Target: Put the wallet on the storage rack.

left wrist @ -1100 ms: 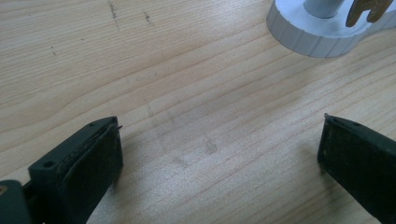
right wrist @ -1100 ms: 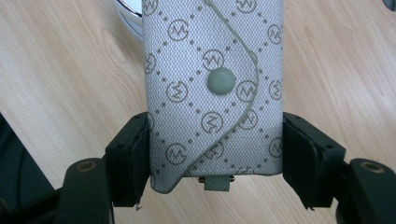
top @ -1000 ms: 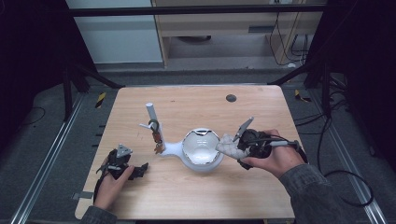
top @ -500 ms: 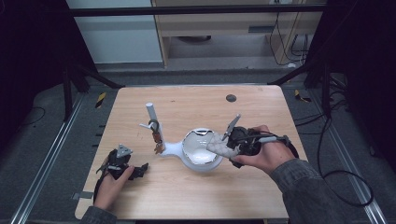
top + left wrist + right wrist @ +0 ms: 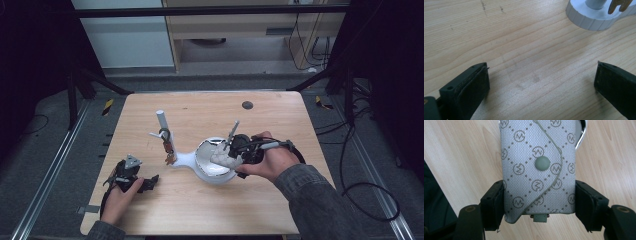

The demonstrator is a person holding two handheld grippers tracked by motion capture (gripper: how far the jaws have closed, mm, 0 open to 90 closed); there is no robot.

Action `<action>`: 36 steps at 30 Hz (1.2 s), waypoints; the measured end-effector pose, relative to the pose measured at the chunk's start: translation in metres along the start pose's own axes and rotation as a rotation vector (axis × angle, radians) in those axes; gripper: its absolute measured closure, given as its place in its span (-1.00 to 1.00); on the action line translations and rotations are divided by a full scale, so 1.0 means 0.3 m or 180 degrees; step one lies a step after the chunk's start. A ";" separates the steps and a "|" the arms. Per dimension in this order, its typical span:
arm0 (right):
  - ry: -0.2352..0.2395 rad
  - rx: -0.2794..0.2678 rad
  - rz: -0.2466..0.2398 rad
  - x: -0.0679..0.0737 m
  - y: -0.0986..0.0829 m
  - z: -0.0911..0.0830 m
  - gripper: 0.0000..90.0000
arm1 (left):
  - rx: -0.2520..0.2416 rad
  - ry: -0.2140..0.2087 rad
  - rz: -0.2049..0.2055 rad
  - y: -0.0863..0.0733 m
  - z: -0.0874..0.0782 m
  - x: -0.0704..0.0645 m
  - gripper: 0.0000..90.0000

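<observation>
Right hand-held gripper [image 5: 539,202] pinches the grey patterned pouch [image 5: 538,167] across its width, its long axis pointing ahead, over the white bowl [image 5: 212,172]. Left hand-held gripper [image 5: 541,85] rests spread, well apart on the bench [image 5: 200,210].

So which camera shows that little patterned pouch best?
The right gripper view: the grey pouch sits close up, clamped between the jaws, its snap button and monogram print clear. The high view shows it small over the white bowl.
</observation>
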State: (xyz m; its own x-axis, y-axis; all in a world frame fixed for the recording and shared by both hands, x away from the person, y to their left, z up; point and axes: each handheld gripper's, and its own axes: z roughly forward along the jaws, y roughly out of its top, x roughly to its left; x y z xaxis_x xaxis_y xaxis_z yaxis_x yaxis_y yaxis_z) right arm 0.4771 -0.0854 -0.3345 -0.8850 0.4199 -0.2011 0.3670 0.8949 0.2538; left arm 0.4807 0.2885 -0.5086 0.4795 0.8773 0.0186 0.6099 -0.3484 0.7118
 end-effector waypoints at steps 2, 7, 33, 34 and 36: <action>0.0021 0.0046 -0.0035 0.007 0.025 0.014 -0.30 | 0.0001 0.0000 0.0001 0.000 0.000 0.000 -1.00; 0.0063 0.0101 -0.0072 0.015 0.050 0.034 -0.30 | 0.0000 0.0001 0.0001 0.000 0.000 0.000 -1.00; 0.0186 0.0361 -0.0052 -0.009 0.106 0.121 -0.30 | 0.0001 -0.0006 0.0006 0.001 0.001 0.001 -1.00; 0.0186 0.0359 -0.0054 -0.012 0.107 0.123 -0.30 | 0.0000 -0.0005 0.0005 0.001 0.001 0.001 -1.00; 0.0183 0.0375 -0.0034 -0.013 0.109 0.124 -0.30 | 0.0000 -0.0006 0.0005 0.001 0.001 0.000 -1.00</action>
State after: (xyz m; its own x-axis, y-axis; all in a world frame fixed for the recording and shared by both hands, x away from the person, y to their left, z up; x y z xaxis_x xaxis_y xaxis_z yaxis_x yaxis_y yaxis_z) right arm 0.5032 -0.0521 -0.3605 -0.9028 0.4039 -0.1479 0.3855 0.9123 0.1385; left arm 0.4810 0.2885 -0.5085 0.4816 0.8762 0.0185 0.6092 -0.3498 0.7117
